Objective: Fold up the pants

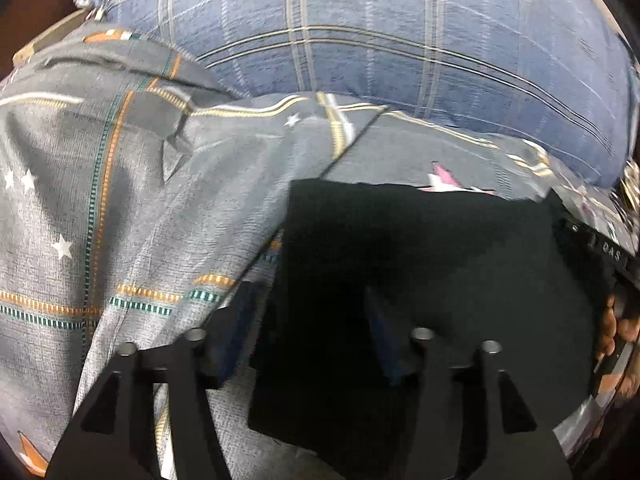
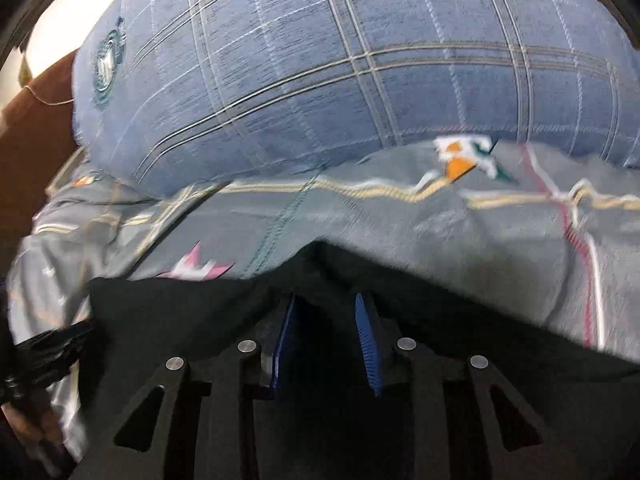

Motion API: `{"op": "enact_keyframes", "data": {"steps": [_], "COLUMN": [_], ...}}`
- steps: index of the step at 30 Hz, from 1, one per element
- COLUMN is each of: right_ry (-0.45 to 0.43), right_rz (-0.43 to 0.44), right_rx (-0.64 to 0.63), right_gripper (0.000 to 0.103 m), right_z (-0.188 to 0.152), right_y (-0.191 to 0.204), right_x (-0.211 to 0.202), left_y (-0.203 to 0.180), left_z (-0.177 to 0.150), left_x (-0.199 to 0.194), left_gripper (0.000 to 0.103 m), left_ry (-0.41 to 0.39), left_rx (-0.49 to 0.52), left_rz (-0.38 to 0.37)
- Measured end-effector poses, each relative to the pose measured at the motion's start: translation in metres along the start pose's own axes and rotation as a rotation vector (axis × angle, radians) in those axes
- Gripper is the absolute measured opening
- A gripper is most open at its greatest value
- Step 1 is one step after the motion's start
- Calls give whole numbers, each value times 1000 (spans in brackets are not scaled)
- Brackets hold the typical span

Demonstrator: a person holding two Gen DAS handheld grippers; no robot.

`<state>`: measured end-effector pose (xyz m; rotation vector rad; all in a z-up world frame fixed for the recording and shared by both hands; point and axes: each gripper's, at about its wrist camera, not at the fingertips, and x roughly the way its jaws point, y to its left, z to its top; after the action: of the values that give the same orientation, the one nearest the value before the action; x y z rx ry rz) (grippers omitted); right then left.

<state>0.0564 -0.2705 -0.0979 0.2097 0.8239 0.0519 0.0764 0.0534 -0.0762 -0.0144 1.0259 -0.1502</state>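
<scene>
The black pants (image 1: 420,264) lie folded into a rough rectangle on a grey patterned bedsheet (image 1: 120,208). My left gripper (image 1: 312,312) hangs just over the pants' left edge. Its jaws stand wide apart: one pad is off the cloth on the sheet side, the other over the black fabric. In the right wrist view the pants (image 2: 180,312) fill the lower middle, with a peak of cloth ahead of the fingertips. My right gripper (image 2: 326,296) is over them, its blue ribbed pads (image 2: 366,336) a narrow gap apart, their faces bare. The image is motion-blurred.
A big blue plaid pillow (image 1: 380,40) (image 2: 340,60) lies beyond the pants at the head of the bed. The right gripper's body and a hand (image 1: 612,332) show at the right edge of the left view. The left gripper (image 2: 48,352) shows at the left edge of the right view.
</scene>
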Motion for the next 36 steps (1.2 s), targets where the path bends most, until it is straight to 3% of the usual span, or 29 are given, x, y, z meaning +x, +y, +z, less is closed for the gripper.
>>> {"op": "enact_keyframes", "data": {"steps": [4,8,14,20,22,24,25,28,30,34,36], "right_ry": [-20,-102,-127,-123,-96,-51,-27,-64,-135,-293,-360], "right_rz": [-33,-26,-50,-186,-257,-311,-319,-305,-304,-221,-189], "right_rx": [-15,5,-5,2,54,102,131,129,95,15,-15], "right_gripper": [32,33,34,36,36,36,36,36,36,36,41], "right_z": [-2,0,-19,-59,-71,-78,-82,-83,-81,-78,-77], "right_y": [-1,-17,-53,-112,-138,-158,-168,-167,-154,-112,-89], "right_x": [-7,-51,-115,-154,-157,-153,-150,-162,-176,-209,-220], "left_y": [6,4,-14,-26,-24,-21,-20,-21,-29,-52,-60], "left_z": [1,-10,-30,-42,-44,-45,-45,-46,-49,-53,-56], "left_x": [-1,-23,-62,-54,-35,-25,-25,-35,-55,-106,-125], "left_gripper": [65,65,65,65,67,80,81,80,80,81,85], "left_ry": [3,-47,-145,-79,9,25,20,45,-11,-182,-242], "left_rx": [-46,-40,23,34,7,-17,-28,-74,-46,60,71], "left_rz": [-21,-26,-83,-66,-25,11,25,22,-4,-8,-3]}}
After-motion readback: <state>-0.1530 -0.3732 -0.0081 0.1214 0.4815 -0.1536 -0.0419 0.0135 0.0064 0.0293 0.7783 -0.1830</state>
